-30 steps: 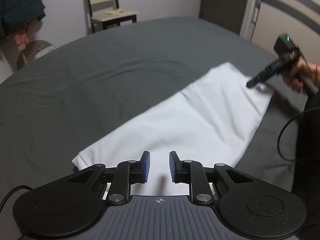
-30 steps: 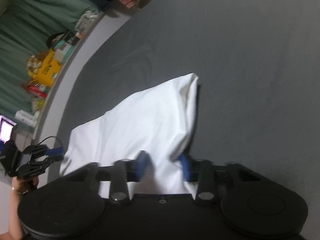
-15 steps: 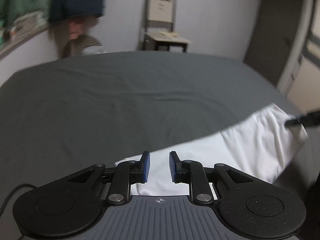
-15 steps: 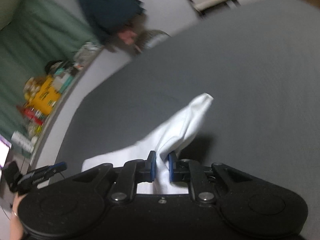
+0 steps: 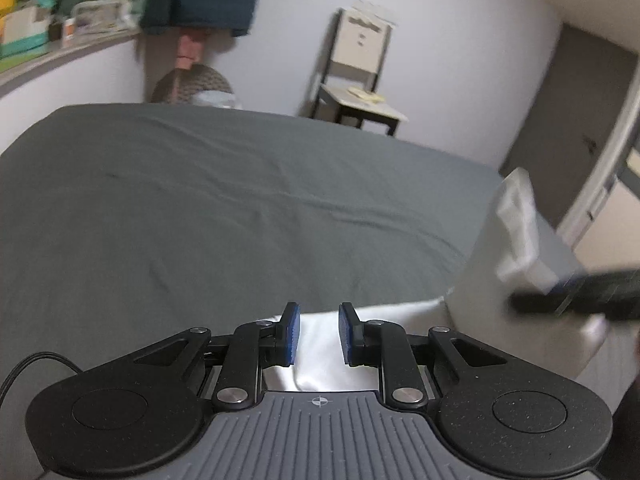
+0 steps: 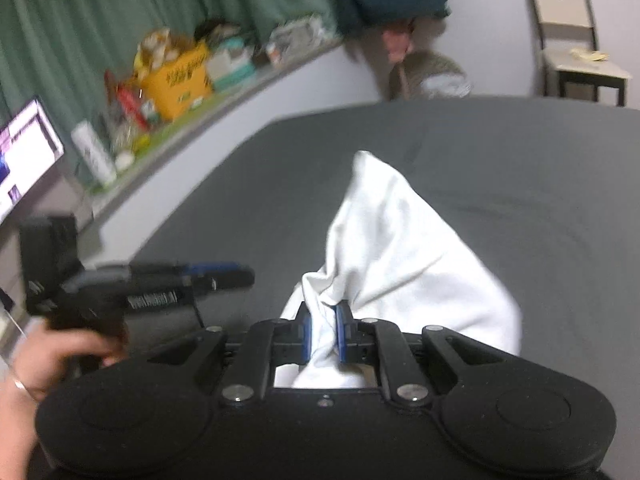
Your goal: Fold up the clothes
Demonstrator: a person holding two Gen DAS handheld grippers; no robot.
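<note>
cloth first, from the left wrist view: the white garment (image 5: 372, 312) lies on the grey bed (image 5: 240, 208) right under the left gripper (image 5: 316, 334), whose blue fingers (image 5: 290, 334) stand apart with nothing between them, just above the near edge of the fabric. off to the right, one end of the garment rises off the bed, pinched in the right gripper (image 5: 576, 292), which is blurred here. a chair (image 5: 360, 76) stands by the far wall.

over to the right wrist view: the right gripper (image 6: 322, 334) is clamped on a bunched fold of the white garment (image 6: 400, 240), and the cloth fans out ahead of it, draping down to the bed (image 6: 520, 160). the left gripper (image 6: 224, 274) hovers at the left, held in the person's hand (image 6: 60, 356), its fingers empty.

to do this fold well, i'd say the left fingers need to pinch the matching corner before the lift goes further, so both ends travel level and the cloth lands flat rather than twisted.
</note>
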